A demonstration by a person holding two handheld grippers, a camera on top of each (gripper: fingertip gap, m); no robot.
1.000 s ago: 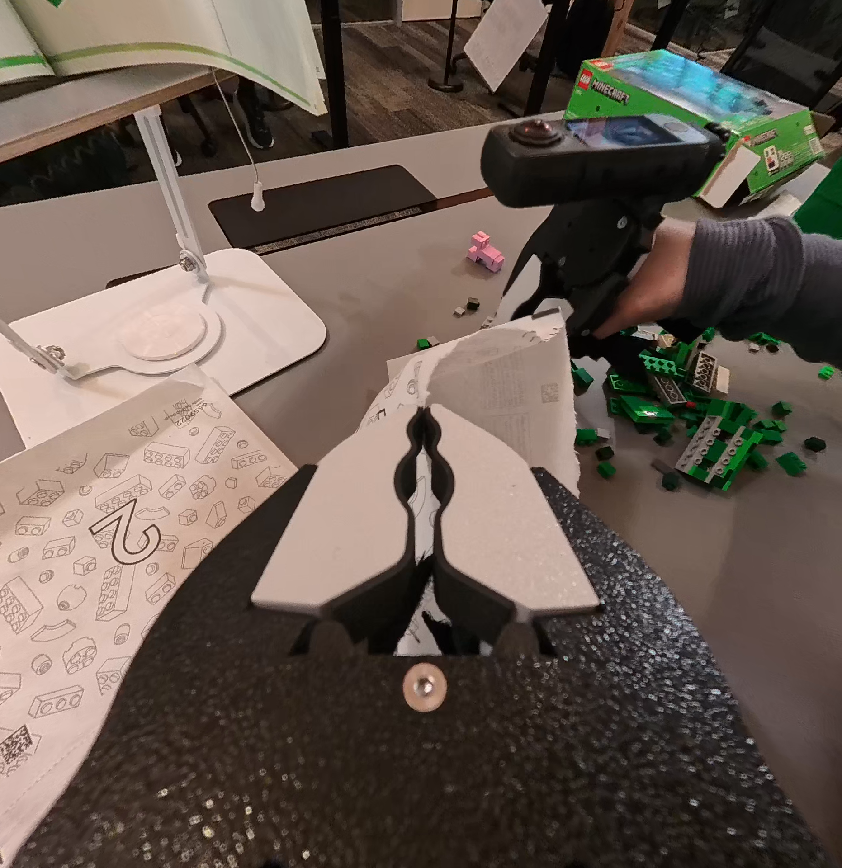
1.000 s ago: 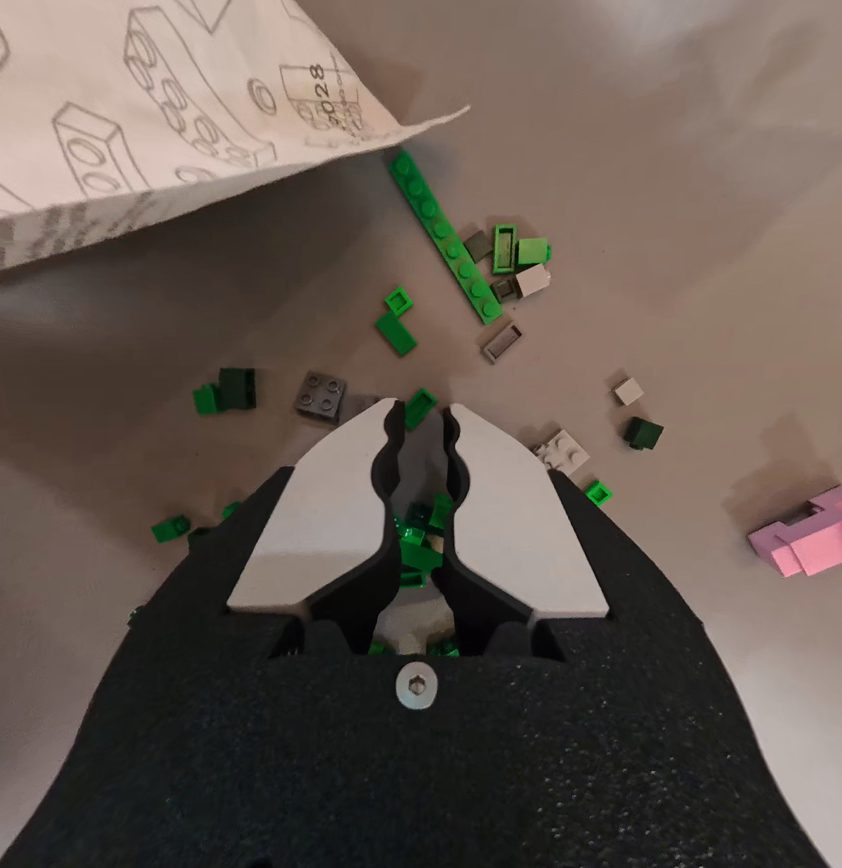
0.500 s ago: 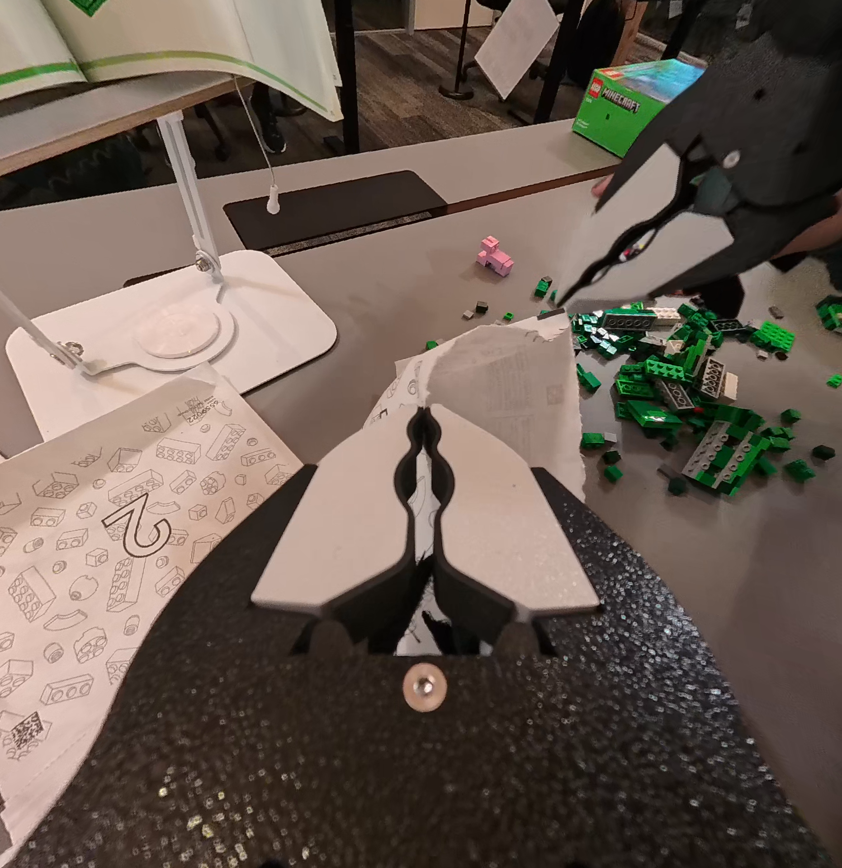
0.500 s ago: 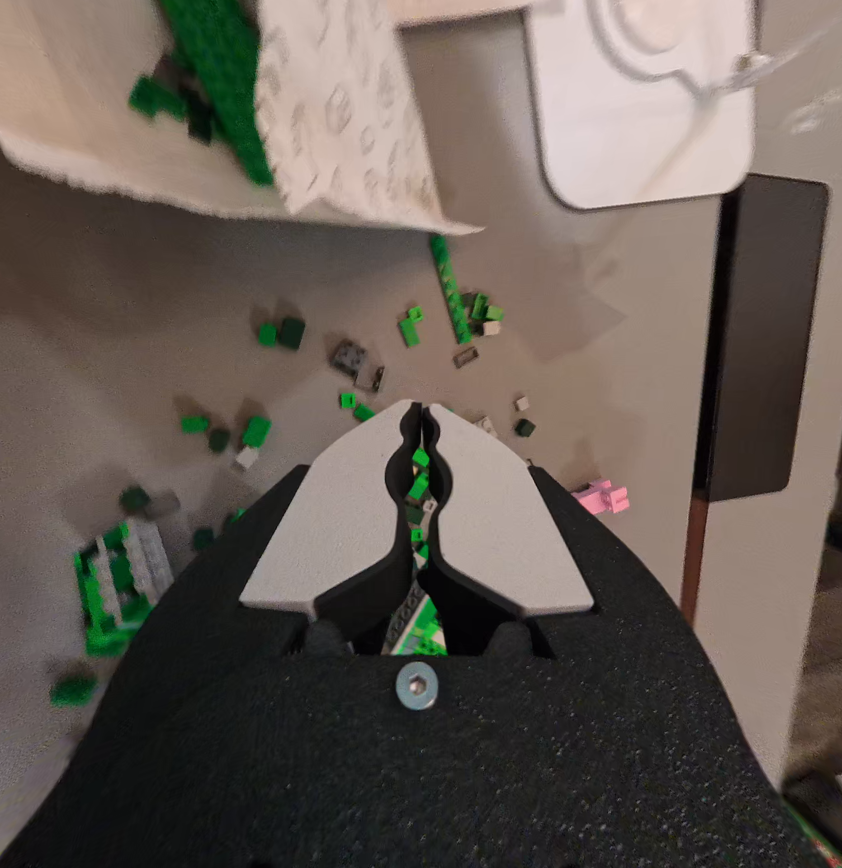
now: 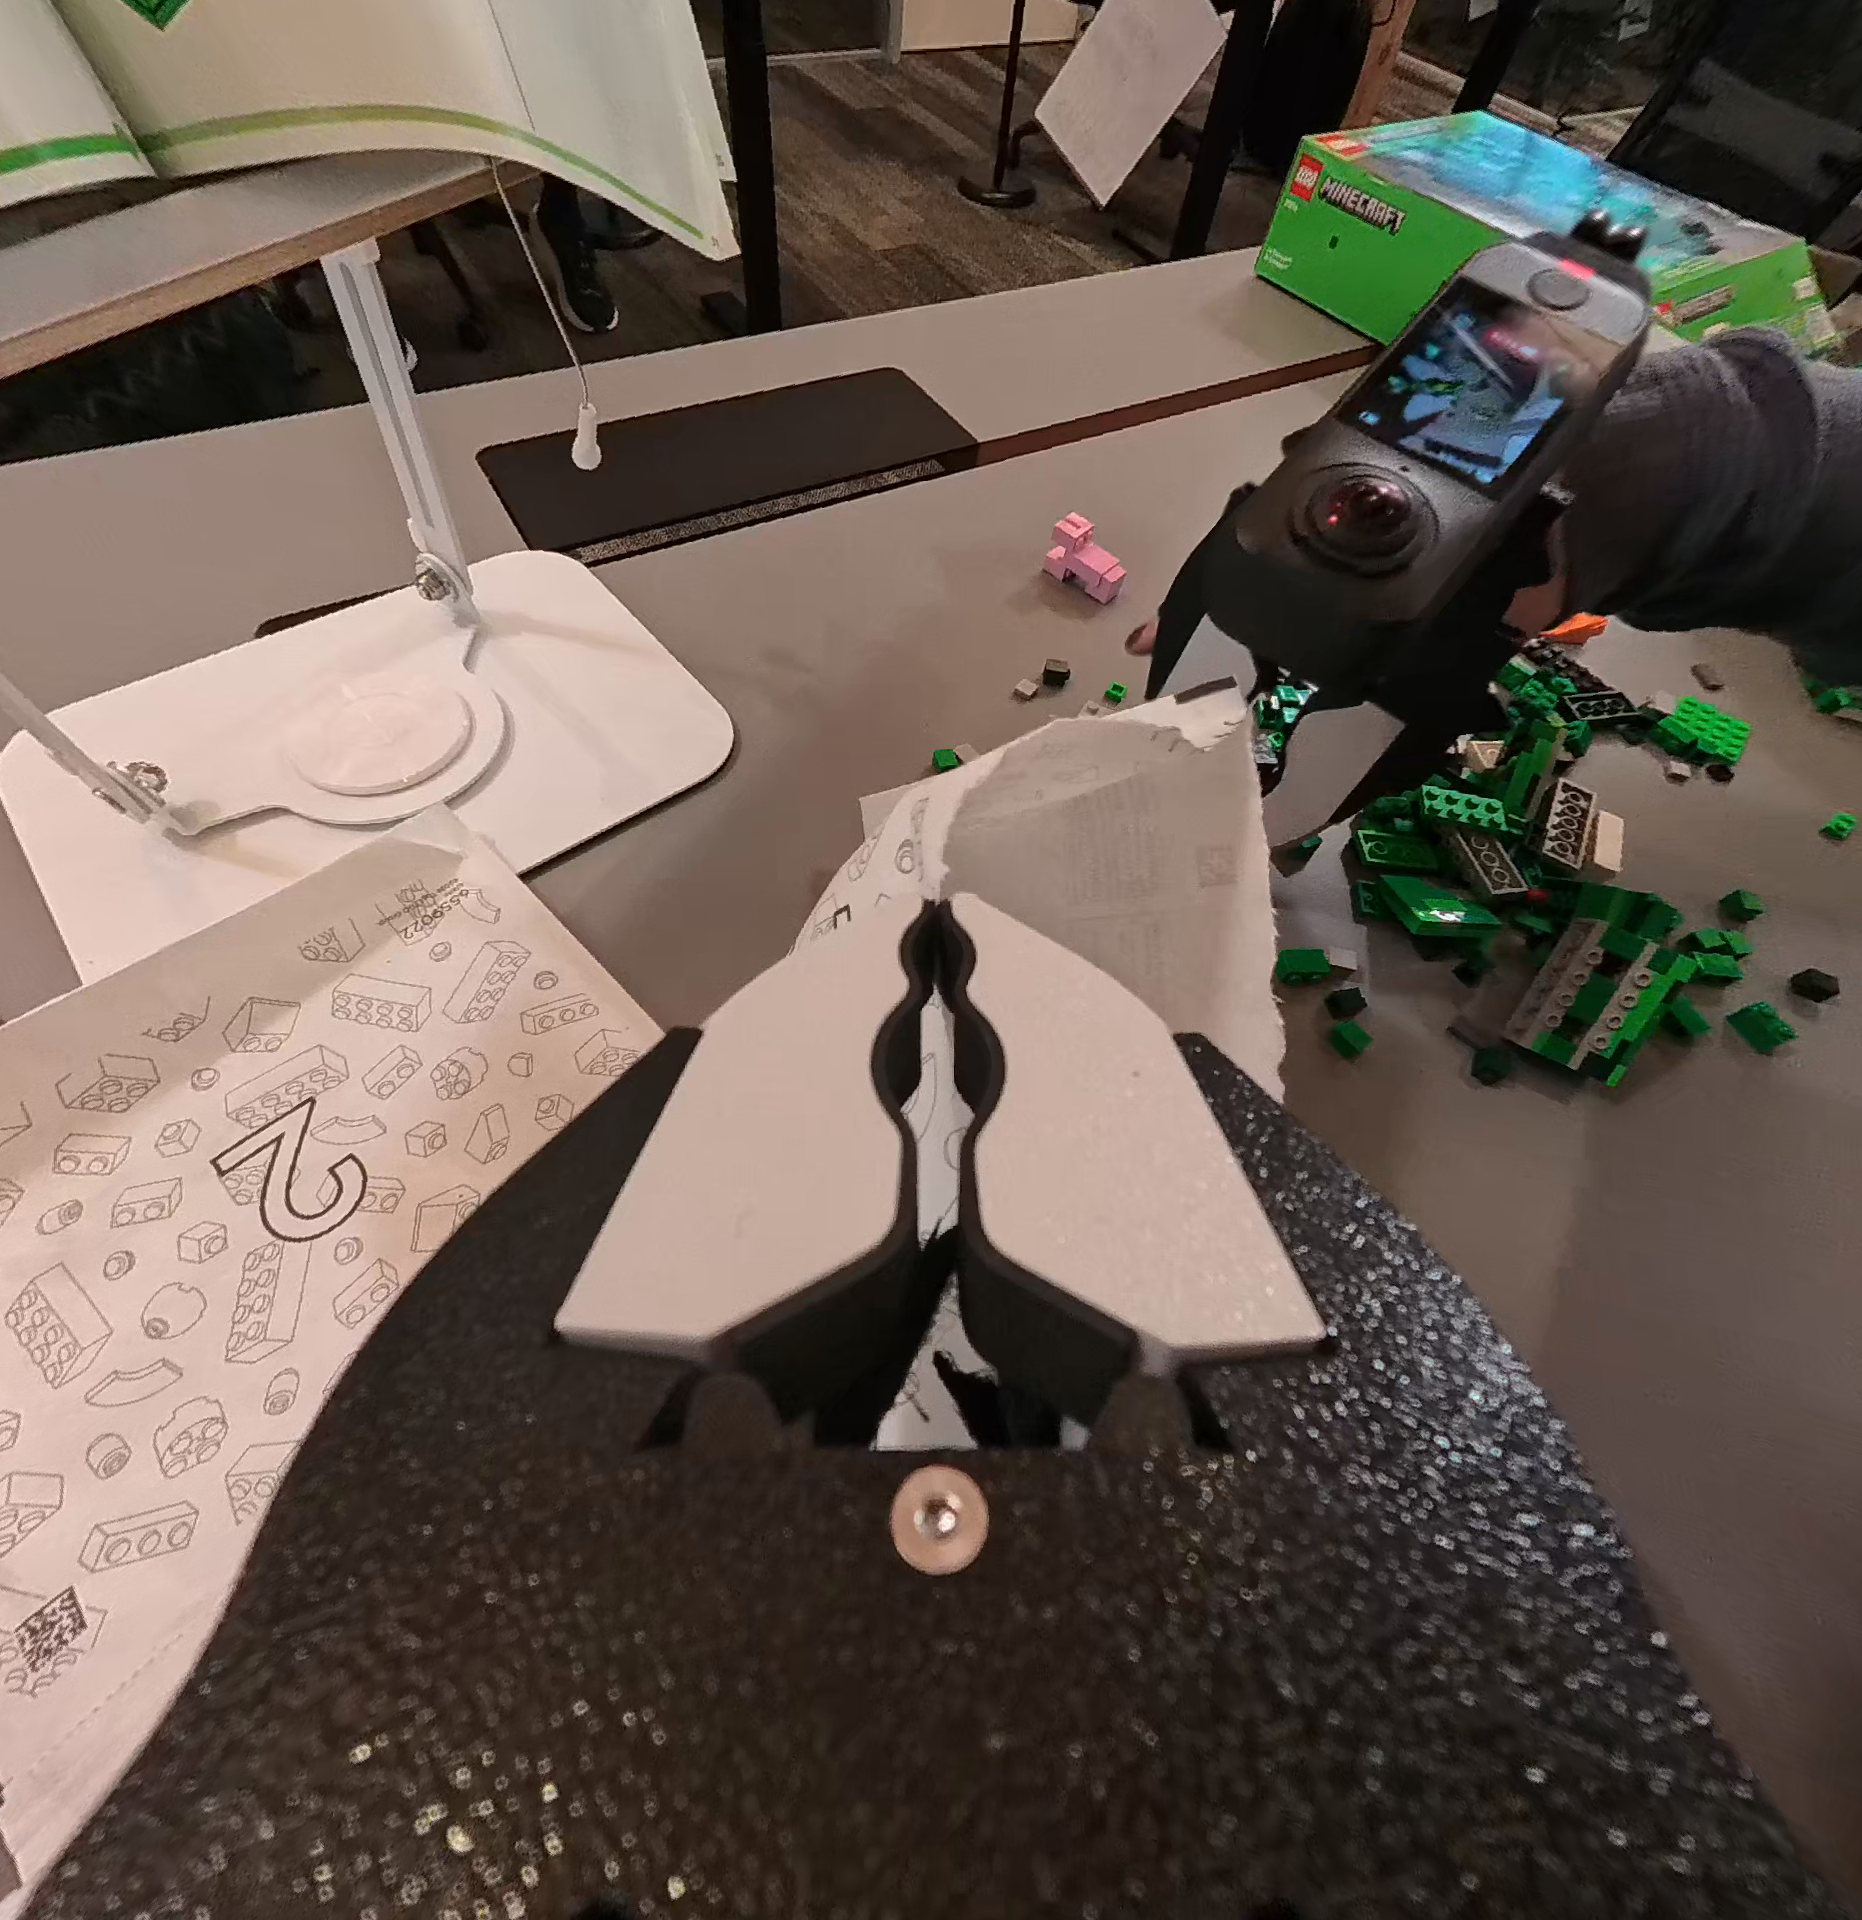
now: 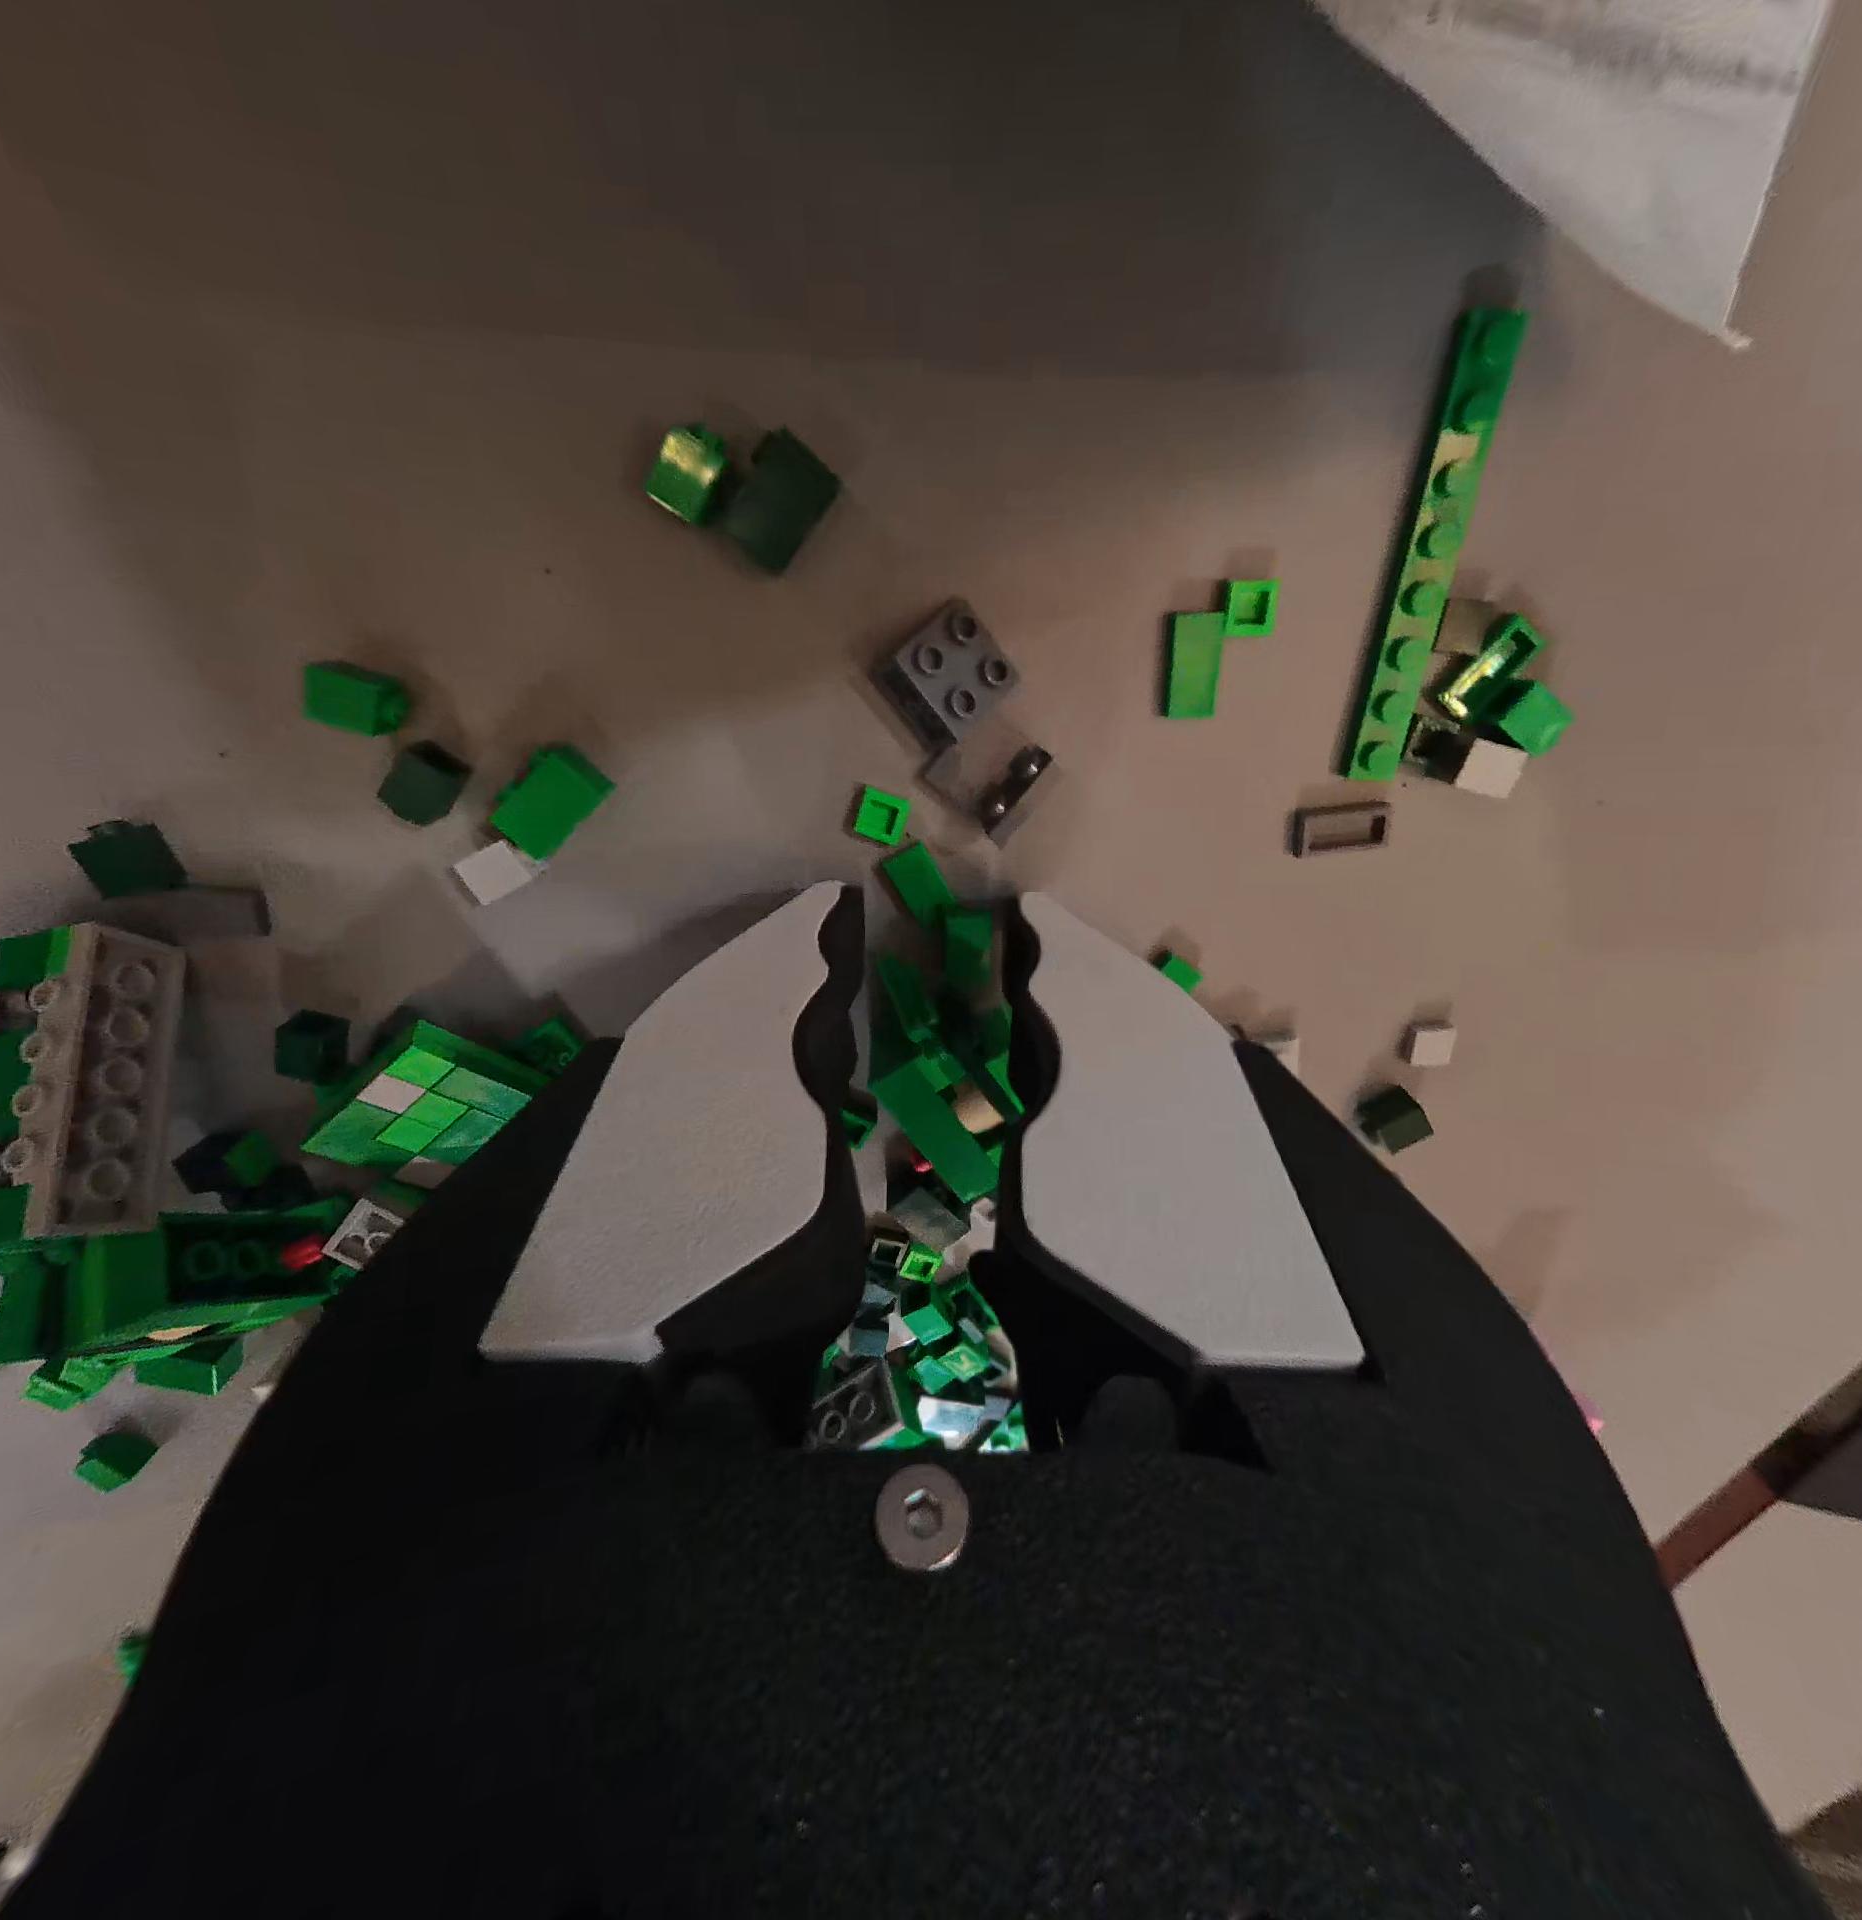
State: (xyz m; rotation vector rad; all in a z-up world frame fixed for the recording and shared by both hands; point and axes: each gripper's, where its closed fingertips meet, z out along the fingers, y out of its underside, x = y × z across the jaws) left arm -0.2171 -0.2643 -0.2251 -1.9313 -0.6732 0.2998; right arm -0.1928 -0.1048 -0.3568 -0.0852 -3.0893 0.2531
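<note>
My left gripper (image 5: pixel 937 909) is shut on a torn white paper bag (image 5: pixel 1103 852) and holds its ragged open end up above the grey table. My right gripper (image 6: pixel 935 899) is open a little and empty. It points down over a pile of green and grey toy bricks (image 6: pixel 937 1060), close to the table. A grey square brick (image 6: pixel 953 665) and a long green plate (image 6: pixel 1436 551) lie just beyond its tips. In the left wrist view the right gripper's camera (image 5: pixel 1426 468) hangs over the same brick pile (image 5: pixel 1529 914), held by a hand in a grey sleeve (image 5: pixel 1758 478).
A second printed paper bag (image 5: pixel 231 1091) lies flat at the left. A white stand base (image 5: pixel 387 727) sits behind it. A small pink brick figure (image 5: pixel 1083 561) stands on the table. A green box (image 5: pixel 1509 208) is at the far right edge. The bag's corner (image 6: pixel 1685 135) shows top right. The tips of one gripper are about 20 cm away from the tips of the other. From my right tips it is roughly 8 cm to the long green plate (image 6: pixel 1436 551); from my left, 20 cm.
My right gripper was raised and shut half a second ago. Now it is low over the brick pile with its jaws apart. My left gripper has kept its hold on the bag.
</note>
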